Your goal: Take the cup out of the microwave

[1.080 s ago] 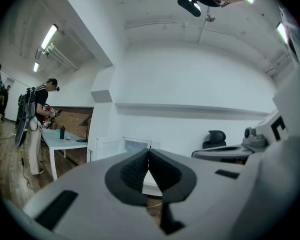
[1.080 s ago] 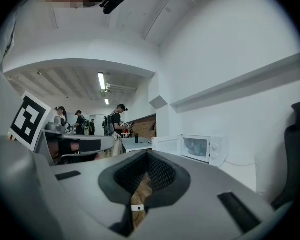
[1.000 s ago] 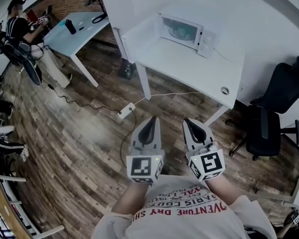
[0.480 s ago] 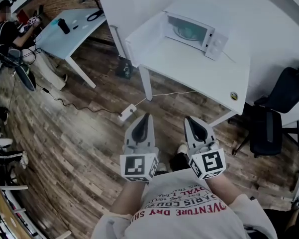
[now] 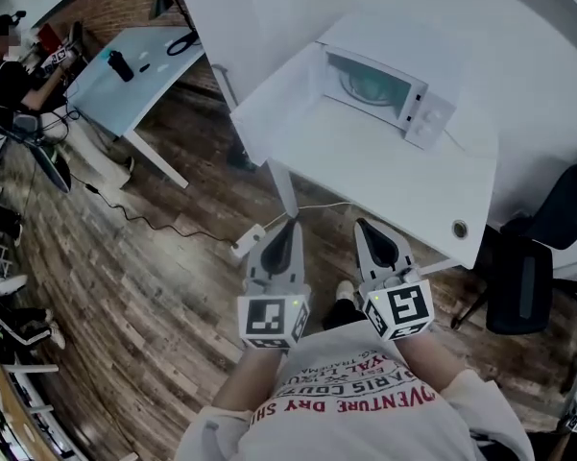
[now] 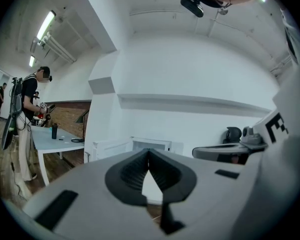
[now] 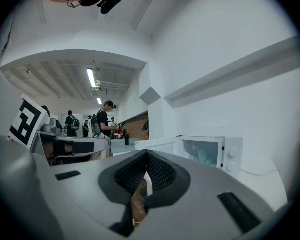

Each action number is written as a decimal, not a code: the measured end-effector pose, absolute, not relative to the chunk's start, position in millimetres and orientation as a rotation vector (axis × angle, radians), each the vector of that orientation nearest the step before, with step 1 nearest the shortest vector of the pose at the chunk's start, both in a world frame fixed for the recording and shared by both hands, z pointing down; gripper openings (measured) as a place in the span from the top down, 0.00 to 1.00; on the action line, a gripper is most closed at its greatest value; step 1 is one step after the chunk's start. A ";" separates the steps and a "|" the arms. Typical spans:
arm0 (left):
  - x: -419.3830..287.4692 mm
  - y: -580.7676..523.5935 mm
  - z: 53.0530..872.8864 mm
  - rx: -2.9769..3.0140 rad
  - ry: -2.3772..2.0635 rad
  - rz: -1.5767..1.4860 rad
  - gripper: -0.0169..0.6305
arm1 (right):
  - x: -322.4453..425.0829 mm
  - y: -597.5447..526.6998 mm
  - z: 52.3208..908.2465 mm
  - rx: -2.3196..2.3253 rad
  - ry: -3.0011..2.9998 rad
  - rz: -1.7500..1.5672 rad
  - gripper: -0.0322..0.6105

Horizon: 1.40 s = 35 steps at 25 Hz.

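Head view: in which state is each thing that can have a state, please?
Microwave, door open.
Cup, inside the microwave, not yet touched.
Left claw, shut, empty.
Right claw, shut, empty.

I count two claws, my left claw (image 5: 289,227) and my right claw (image 5: 363,226). There is one microwave (image 5: 418,99), two tables, the near table (image 5: 384,176) and the far table (image 5: 144,77), one chair (image 5: 518,281) and one bottle (image 5: 121,65).
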State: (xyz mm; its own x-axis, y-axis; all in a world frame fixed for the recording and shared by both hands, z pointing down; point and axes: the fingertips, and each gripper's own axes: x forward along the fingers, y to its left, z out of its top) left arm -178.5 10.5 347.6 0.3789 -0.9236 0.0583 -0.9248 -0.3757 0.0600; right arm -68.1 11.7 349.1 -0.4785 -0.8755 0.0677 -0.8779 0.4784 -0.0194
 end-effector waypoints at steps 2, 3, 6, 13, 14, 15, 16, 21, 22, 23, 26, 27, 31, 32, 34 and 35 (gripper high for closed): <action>-166.4 -17.3 340.7 2.551 -1.714 0.018 0.96 | -57.4 -17.0 342.1 1.574 -2.674 0.066 0.93; -159.9 -30.8 336.6 2.559 -1.718 0.010 0.96 | -51.3 -30.9 338.0 1.573 -2.681 0.058 0.93; -138.2 -70.8 325.1 2.586 -1.734 -0.001 0.96 | -29.2 -70.0 326.4 1.580 -2.692 0.032 0.93; -82.6 -150.0 330.6 2.606 -1.647 0.042 0.96 | 28.2 -136.9 326.2 1.666 -2.632 0.069 0.93; -75.6 -159.2 332.9 2.614 -1.623 0.051 0.96 | 35.0 -143.5 330.1 1.686 -2.614 0.090 0.93; -69.4 -168.7 334.7 2.624 -1.601 0.056 0.96 | 41.3 -150.5 333.8 1.706 -2.595 0.107 0.93; -63.6 -178.8 336.1 2.635 -1.579 0.057 0.96 | 47.3 -158.1 337.1 1.727 -2.575 0.119 0.93; -35.2 -231.6 342.8 2.695 -1.442 0.066 0.96 | 75.1 -197.5 345.3 1.850 -2.472 0.140 0.93; -30.0 -242.8 342.7 2.710 -1.411 0.065 0.96 | 79.3 -205.7 345.5 1.875 -2.450 0.140 0.93; -24.6 -254.1 342.3 2.726 -1.377 0.065 0.96 | 83.4 -213.9 345.4 1.901 -2.427 0.140 0.93; -8.7 -286.6 341.9 2.777 -1.274 0.077 0.96 | 94.3 -237.8 345.0 1.976 -2.357 0.142 0.93; -5.2 -297.1 342.4 2.791 -1.244 0.083 0.96 | 97.0 -246.0 345.7 2.000 -2.334 0.147 0.93; 1.7 -335.2 347.6 2.821 -1.134 0.105 0.96 | 103.2 -279.5 349.9 2.095 -2.249 0.175 0.93; 2.3 -343.5 350.2 2.825 -1.110 0.112 0.96 | 103.3 -287.3 351.8 2.110 -2.231 0.179 0.93; 2.6 -358.3 357.0 2.829 -1.064 0.127 0.96 | 102.3 -301.4 356.7 2.130 -2.197 0.180 0.93; 2.6 -364.4 361.3 2.830 -1.043 0.135 0.96 | 101.7 -307.3 359.6 2.138 -2.182 0.179 0.93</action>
